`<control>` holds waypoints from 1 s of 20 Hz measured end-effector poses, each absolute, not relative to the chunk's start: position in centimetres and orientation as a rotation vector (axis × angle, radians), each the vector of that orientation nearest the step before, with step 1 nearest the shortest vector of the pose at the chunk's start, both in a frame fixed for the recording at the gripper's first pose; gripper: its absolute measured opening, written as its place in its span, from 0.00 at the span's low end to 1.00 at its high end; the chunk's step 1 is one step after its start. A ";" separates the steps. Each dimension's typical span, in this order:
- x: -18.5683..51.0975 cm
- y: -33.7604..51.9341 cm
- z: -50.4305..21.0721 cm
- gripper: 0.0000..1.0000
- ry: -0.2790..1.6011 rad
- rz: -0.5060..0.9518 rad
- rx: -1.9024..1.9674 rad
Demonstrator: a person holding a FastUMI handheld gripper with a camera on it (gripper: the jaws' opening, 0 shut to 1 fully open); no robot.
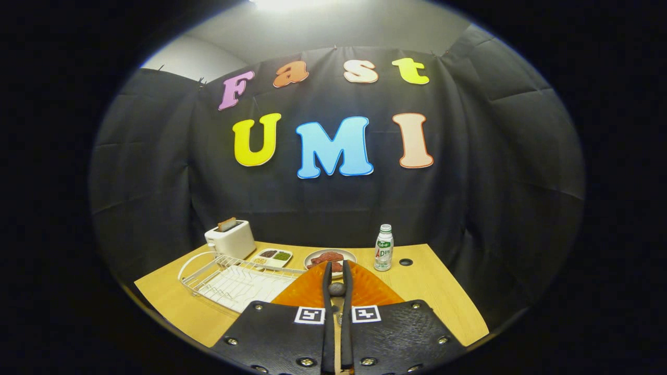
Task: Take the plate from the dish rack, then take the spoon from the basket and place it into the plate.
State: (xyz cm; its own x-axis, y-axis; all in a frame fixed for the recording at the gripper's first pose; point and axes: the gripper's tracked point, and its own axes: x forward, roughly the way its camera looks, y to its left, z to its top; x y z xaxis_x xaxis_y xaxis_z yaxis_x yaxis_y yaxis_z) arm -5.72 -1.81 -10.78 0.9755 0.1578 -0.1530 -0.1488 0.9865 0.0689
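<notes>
Legible marks: I log 2 square black-and-white coded markers [309, 315], 1 on each side of the gripper [337, 268] body. They are patterns only, with no characters. The small white plastic bottle with a green cap [384, 248] on the light wooden table [443, 297] carries a printed label, too small for me to make out. The fingers are close together, pressed on the rim of the ribbed orange plate [372, 292].

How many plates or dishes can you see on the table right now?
3: an orange plate clamped in the gripper; a plate of red food just beyond the gripper; a small white compartment dish beside the toaster. More may sit hidden behind the gripper.
</notes>
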 end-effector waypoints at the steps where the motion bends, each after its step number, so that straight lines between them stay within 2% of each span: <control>1: -6.6 -1.2 -11.1 0.05 0.167 0.163 0.061; 9: -11.1 3.4 -15.5 0.05 0.261 0.243 0.084; 20: -12.0 11.1 -21.7 0.05 0.376 0.402 0.075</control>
State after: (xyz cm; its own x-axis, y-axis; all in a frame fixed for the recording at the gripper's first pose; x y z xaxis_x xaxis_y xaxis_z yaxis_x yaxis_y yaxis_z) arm -11.99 11.06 -21.68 0.8522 0.3957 -0.3423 -0.3681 0.9184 0.1451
